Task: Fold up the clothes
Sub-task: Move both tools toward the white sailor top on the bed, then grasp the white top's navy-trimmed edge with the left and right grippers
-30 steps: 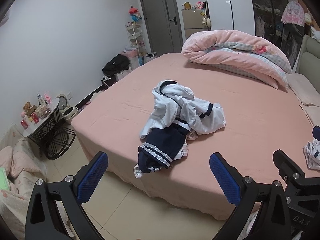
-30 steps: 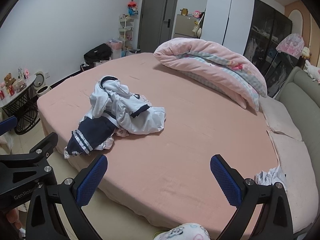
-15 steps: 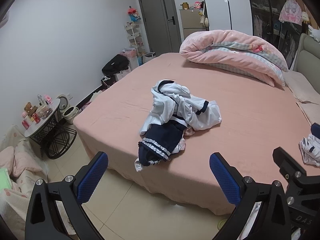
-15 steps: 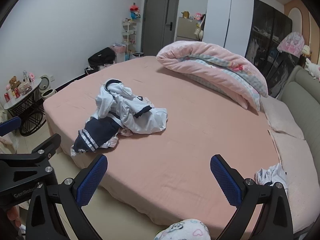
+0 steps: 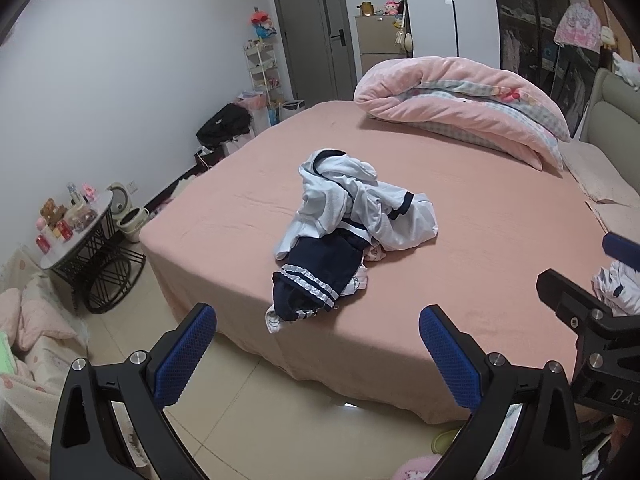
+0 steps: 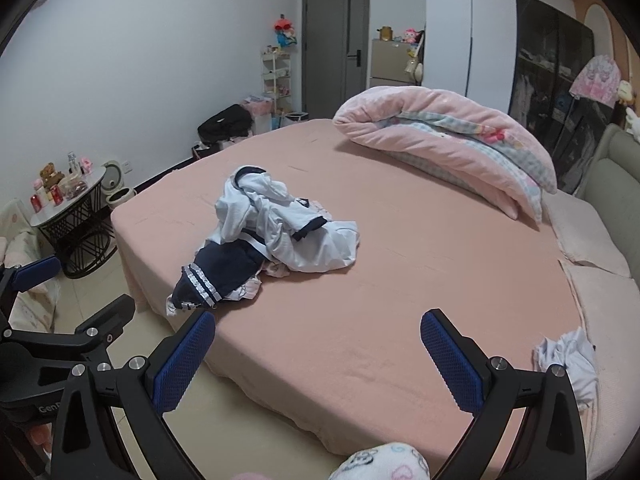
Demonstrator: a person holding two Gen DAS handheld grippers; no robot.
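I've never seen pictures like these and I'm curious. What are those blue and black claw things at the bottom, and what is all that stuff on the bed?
Those claws are grippers, like big tongs. A person holds one in each hand, and each has a small camera looking out between its two fingers. One picture comes from the left gripper, the other from the right gripper. Both are open and hold nothing. On the pink bed lies a crumpled pile of clothes, white and navy, waiting to be folded. A smaller white garment lies near the bed's right edge. At the far end sits a rolled pink quilt. Beside the bed stands a small round table with bottles and toys.
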